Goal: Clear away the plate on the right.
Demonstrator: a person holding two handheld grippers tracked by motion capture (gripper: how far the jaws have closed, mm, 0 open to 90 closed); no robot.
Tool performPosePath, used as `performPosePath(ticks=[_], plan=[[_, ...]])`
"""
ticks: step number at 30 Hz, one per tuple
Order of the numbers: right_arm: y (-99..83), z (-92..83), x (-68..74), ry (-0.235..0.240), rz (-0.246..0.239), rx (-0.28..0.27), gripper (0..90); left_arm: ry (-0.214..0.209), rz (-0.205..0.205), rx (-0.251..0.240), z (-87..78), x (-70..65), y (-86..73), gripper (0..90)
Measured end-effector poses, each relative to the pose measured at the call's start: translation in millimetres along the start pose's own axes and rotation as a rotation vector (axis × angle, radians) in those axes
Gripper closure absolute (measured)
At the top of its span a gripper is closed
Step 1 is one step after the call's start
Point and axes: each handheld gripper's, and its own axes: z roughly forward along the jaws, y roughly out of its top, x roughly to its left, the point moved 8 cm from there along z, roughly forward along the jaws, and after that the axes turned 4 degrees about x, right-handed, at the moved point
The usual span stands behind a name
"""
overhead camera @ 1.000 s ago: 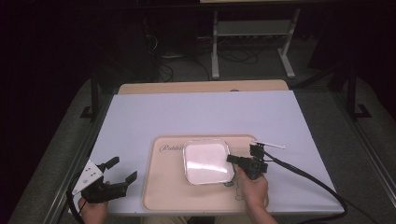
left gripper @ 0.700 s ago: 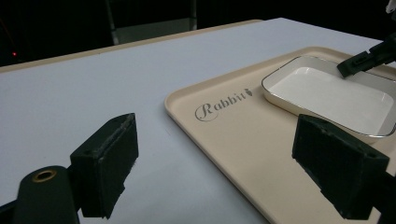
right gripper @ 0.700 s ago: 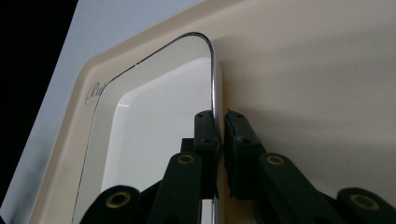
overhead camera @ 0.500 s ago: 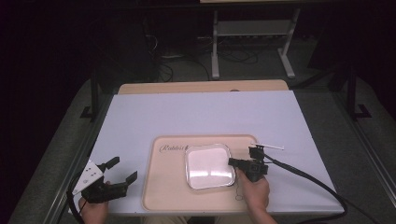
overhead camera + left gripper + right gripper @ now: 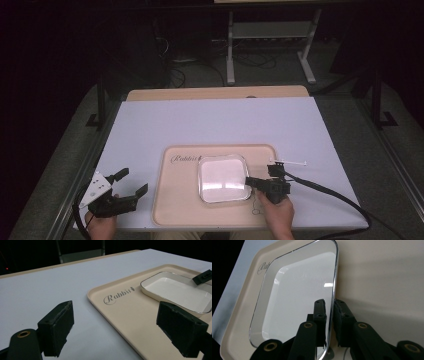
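Note:
A white square dish (image 5: 222, 177) (image 5: 175, 288) (image 5: 294, 297) with a thin dark rim lies flat on the beige tray (image 5: 180, 210) (image 5: 130, 312) (image 5: 382, 277) marked "Rabbit". My right gripper (image 5: 248, 183) (image 5: 330, 302) reaches in from the right and straddles the dish's right rim, one jaw inside and one outside. Its jaws have just been opening, and a thin gap shows beside the rim. My left gripper (image 5: 132, 181) (image 5: 120, 327) rests open on the table left of the tray with nothing between its fingers. The right gripper's tip (image 5: 202, 276) also appears in the left gripper view.
The tray sits near the front edge of a pale lilac tabletop (image 5: 215, 120) with a wooden strip (image 5: 215, 93) along its far edge. The right gripper's cable (image 5: 325, 192) trails off to the right. A metal stand (image 5: 270, 40) is on the dark floor beyond.
The dish shifted slightly toward the near side of the tray, together with the right gripper at its rim, then stayed put. The left gripper has not moved.

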Motion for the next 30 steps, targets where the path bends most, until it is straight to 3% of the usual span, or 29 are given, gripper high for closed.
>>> performPosePath(ticks=[7,30], plan=[[-11.5,-2.7,0.5,0.009,-0.005,0.033,81.4,0.000,0.003,0.000,0.1,-0.4,0.1,14.0],[-28.6,-6.8,9.0,0.039,-0.020,0.051,79.3,-0.004,0.003,0.000,0.3,-1.6,0.3,14.0]])
